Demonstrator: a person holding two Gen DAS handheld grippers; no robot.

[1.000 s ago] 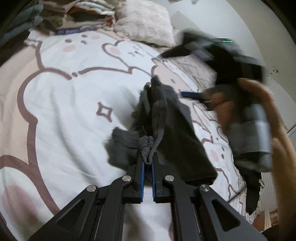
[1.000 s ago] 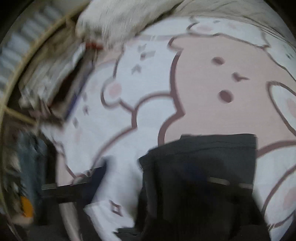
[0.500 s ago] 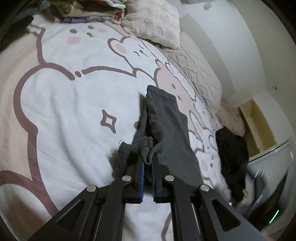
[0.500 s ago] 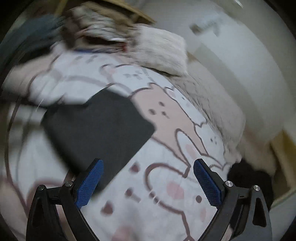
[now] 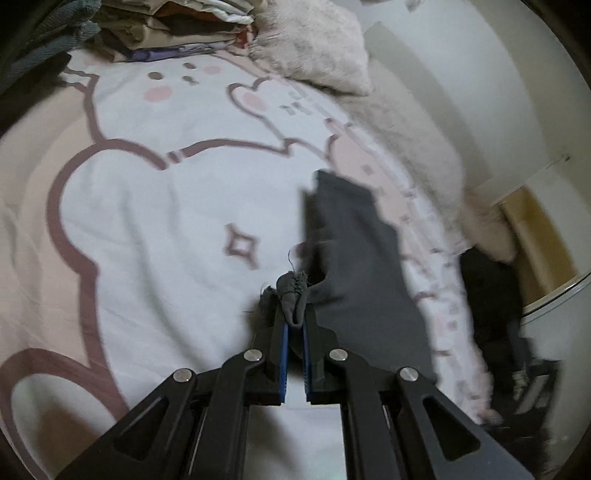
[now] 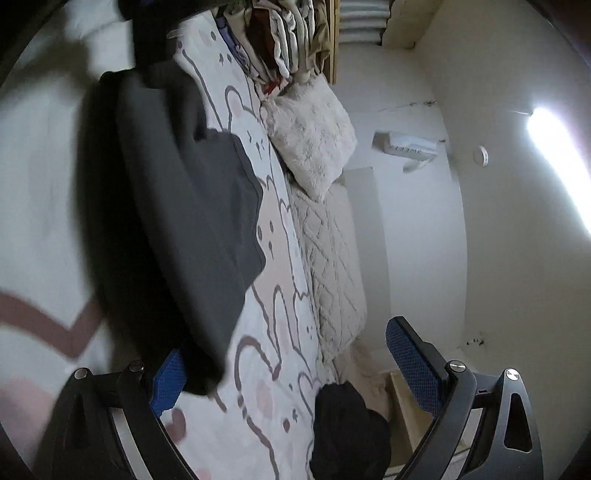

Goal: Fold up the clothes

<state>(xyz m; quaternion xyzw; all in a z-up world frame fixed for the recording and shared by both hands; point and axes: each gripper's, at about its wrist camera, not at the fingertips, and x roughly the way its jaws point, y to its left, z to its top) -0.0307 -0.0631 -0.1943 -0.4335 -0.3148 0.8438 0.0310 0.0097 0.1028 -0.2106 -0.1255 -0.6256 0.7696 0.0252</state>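
A dark grey garment point(image 5: 354, 266) lies folded lengthwise on the bed's cartoon-print sheet point(image 5: 155, 221). My left gripper point(image 5: 294, 321) is shut on a bunched hem corner of it, held low over the sheet. In the right wrist view the same grey garment point(image 6: 192, 206) lies along the sheet at left. My right gripper point(image 6: 288, 365) is open and empty, tilted up beside the garment's near end; its left pad point(image 6: 168, 380) is close to the cloth edge.
A fluffy cream pillow point(image 5: 314, 48) and a stack of folded clothes point(image 5: 184, 22) sit at the head of the bed. A quilted blanket point(image 6: 332, 251) runs along the wall side. A black garment heap point(image 6: 347, 432) lies at the bed's edge.
My right gripper let go of the garment, opened and swung away toward the wall side. My left gripper stayed shut on the hem and drew it slightly toward me.
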